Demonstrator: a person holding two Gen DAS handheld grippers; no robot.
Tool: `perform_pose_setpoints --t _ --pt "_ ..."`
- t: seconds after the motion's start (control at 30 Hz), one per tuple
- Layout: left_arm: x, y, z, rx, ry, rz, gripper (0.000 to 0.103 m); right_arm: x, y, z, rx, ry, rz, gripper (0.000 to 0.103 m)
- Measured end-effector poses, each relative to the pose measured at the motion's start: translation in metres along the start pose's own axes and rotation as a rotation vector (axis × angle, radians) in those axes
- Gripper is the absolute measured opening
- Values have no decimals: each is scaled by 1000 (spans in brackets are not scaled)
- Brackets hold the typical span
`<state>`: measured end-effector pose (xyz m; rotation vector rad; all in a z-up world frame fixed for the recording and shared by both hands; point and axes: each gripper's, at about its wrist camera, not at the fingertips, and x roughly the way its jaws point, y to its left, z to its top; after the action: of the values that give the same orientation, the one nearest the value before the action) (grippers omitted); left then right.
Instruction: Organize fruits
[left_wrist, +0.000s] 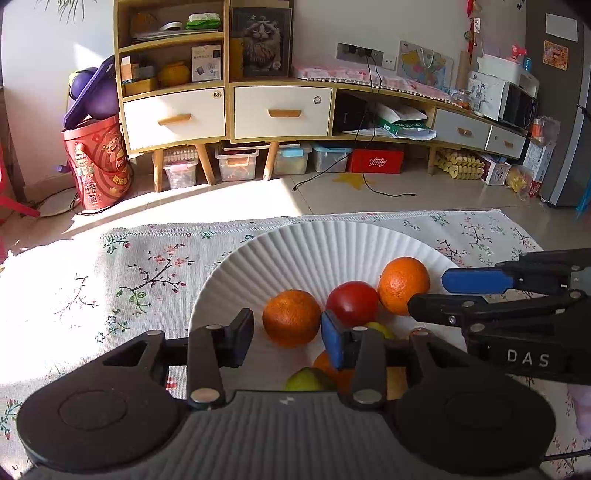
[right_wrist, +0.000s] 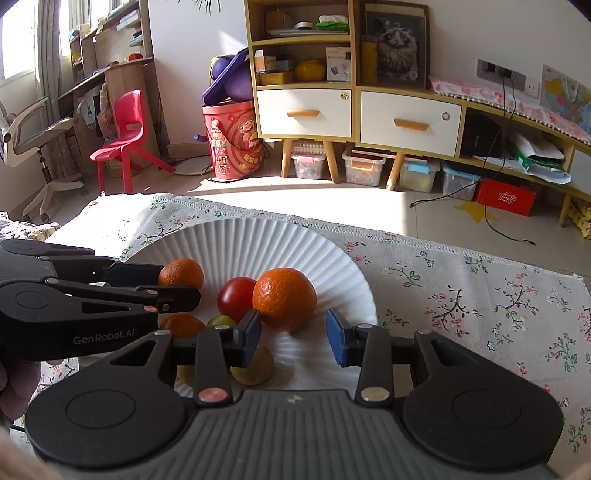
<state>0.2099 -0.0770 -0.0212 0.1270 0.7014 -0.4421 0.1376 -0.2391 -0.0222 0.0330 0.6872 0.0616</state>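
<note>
Fruit was found gathered on the ribbed white plate (left_wrist: 295, 251). Left gripper (left_wrist: 288, 336) and right gripper (right_wrist: 293, 338) were held over its near rim, fingers spread, nothing gripped. An orange (right_wrist: 284, 299) lay just ahead of the right gripper; a grasp seemed next.

Left gripper (left_wrist: 287, 334): black linkage, silver rivets, one black pad, one blue pad. Right gripper (right_wrist: 293, 334): same build, white "DAS" lettering on side.

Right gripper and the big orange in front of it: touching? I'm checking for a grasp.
Apart. The right wrist view shows white plate between the open right gripper and the orange.
</note>
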Motion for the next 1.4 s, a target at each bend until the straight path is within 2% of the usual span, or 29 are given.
perform_pose_setpoints --t 0.07,0.3,0.43,0.77,1.07,1.4 --pt "-5 1 0 -5 -9 8 39 -4 -2 2 10 -9 -3 42" --pt "-28 6 -4 -8 -13 20 55 -23 -5 1 27 -26 -26 53" --pt "-42 9 -7 -17 -19 25 64 -31 -9 -1 44 -28 -46 54" --pt "-75 9 -21 -24 -27 32 74 -52 -1 -12 61 -30 -62 59" --pt "-108 9 -40 -69 -27 39 88 -73 14 -25 65 -24 -55 66" --pt "-145 1 -56 -110 21 92 92 -106 41 -39 43 -30 -58 70"
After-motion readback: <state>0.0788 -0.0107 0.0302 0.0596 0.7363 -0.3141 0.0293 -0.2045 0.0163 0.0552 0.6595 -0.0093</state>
